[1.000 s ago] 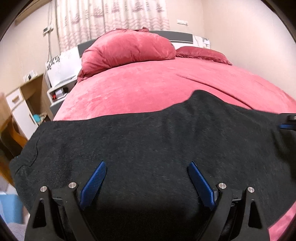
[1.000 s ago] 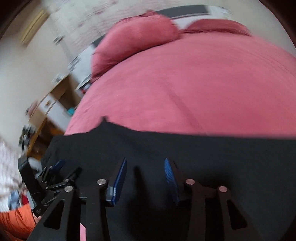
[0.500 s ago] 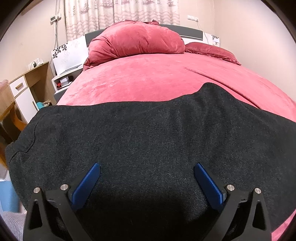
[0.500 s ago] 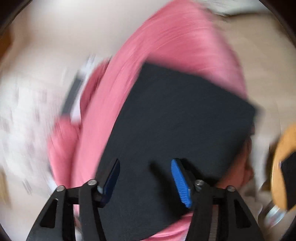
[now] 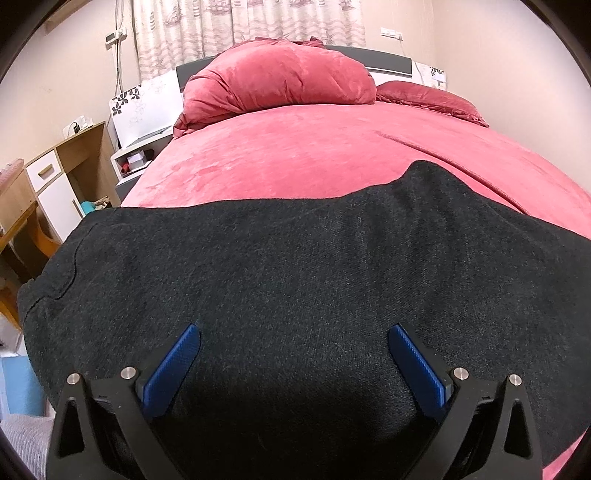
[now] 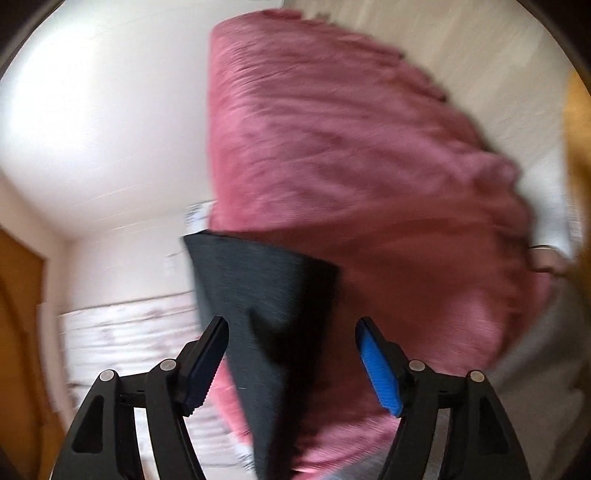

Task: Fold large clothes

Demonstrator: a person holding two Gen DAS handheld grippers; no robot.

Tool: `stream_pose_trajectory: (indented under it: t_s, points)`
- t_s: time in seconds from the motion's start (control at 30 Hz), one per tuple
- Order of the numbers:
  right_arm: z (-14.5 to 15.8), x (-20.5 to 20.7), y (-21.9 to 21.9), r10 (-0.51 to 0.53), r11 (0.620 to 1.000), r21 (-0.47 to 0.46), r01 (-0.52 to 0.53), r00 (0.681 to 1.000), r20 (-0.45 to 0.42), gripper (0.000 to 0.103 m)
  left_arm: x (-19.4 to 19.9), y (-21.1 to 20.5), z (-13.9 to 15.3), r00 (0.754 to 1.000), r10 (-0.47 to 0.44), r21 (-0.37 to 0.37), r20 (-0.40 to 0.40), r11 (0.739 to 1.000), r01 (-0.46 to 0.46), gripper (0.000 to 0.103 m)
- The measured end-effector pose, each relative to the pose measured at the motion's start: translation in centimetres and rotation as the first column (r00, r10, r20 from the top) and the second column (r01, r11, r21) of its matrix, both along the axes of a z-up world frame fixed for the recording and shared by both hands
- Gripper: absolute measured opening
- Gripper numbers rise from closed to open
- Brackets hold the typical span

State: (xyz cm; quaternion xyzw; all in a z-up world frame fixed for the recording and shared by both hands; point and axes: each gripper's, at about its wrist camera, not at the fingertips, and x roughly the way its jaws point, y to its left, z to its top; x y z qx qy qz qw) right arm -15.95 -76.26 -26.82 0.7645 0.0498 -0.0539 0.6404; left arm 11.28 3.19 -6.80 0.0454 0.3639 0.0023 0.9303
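Bed [image 5: 295, 158], covered in a pink-red plush spread, fills most of the left wrist view; the same spread [image 6: 351, 166] shows badly motion-blurred and tilted in the right wrist view. Dark charcoal garment [image 5: 295, 280] lies spread flat across the near end of the bed, running almost edge to edge of the left view, its far edge humped up toward the right; a curved seam shows near its left end. In the right view the garment [image 6: 258, 295] appears only as a dark wedge against the spread, details smeared. Big red bundled duvet [image 5: 280, 77] sits at the headboard end, a flat red pillow [image 5: 428, 98] just beside it to the right. Patterned curtain [image 5: 247, 29] behind the headboard. Wooden desk unit with white drawer [image 5: 55, 177] stands left of the bed, a white bedside shelf [image 5: 135, 157] between them. Left gripper [image 5: 295, 358] low over the garment, blue pads spread wide, nothing between them. Right gripper [image 6: 291, 354] also has its fingers parted wide, gripping nothing; whether it touches the cloth cannot be told through the blur.
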Motion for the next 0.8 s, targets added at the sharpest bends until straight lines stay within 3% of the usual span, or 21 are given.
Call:
stream_pose_trajectory:
  t_s: [0.27,0.33,0.4,0.47,0.63,0.73,0.8]
  points:
    - [0.5,2.8,-2.3,0.046,0.998,-0.053,-0.043,0.998,0.047,0.074,0.0,-0.1,0.0,1.000,0.007,0.007,0.000,1.000,-0.007,0.103]
    - [1.0,2.5,-2.2,0.028,0.997,-0.072,-0.026,0.999,0.025,0.062,0.0,-0.1,0.0,1.000,0.007,0.005,0.002,1.000,-0.007,0.103]
    - [1.5,2.0,-2.0,0.013,0.996,-0.089,-0.012,1.000,0.005,0.037,0.0,0.0,-0.1,1.000,0.006,0.004,0.004,1.000,-0.006,0.103]
    - [2.3,1.7,-1.7,-0.003,0.995,-0.099,0.006,0.999,0.034,0.033,0.0,0.1,-0.1,1.000,0.005,0.002,0.004,1.000,-0.005,0.103]
    - [6.3,2.5,-1.6,0.010,0.988,-0.153,-0.003,0.999,0.045,0.028,0.3,0.5,0.3,1.000,0.008,-0.023,-0.018,1.000,-0.009,0.103]
    - [9.6,3.7,-1.3,0.029,0.983,-0.183,-0.029,1.000,0.000,0.027,0.2,1.3,1.0,1.000,0.010,-0.076,-0.030,0.997,-0.012,0.103]
    - [12.7,4.9,-0.6,0.050,0.965,-0.256,-0.058,0.998,-0.035,0.026,-0.1,1.7,1.4,1.000,0.003,-0.115,-0.021,0.993,-0.006,0.103]
